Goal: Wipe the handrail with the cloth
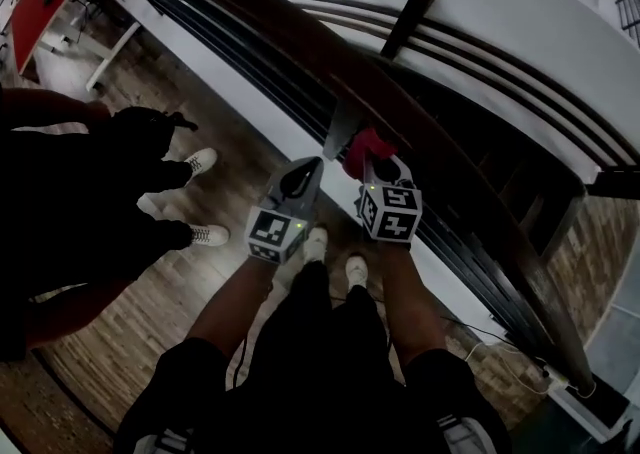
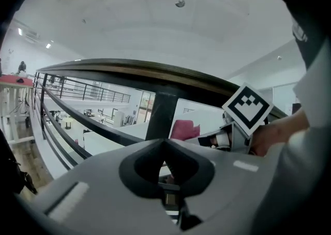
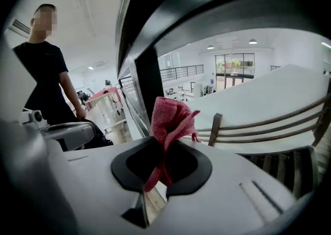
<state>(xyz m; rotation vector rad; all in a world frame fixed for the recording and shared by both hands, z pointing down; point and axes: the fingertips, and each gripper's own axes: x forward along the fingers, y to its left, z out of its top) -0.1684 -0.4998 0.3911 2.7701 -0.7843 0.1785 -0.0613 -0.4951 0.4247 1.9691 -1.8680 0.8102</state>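
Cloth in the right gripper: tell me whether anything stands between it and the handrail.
Nothing visible does. The red cloth, clamped in the right gripper, sits close beneath the dark handrail. A dark upright post stands beside the cloth, not between it and the rail.

left tool (image 1: 303, 170), right tool (image 1: 372, 164): grey | cubes (image 1: 276, 231): black-white markers | dark trousers (image 1: 305, 337) | white shoes (image 1: 316, 243)

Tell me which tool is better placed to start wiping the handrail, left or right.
Right. The right tool is shut on the red cloth, raised close to the handrail. The left tool is shut with nothing in it, so it could not wipe.
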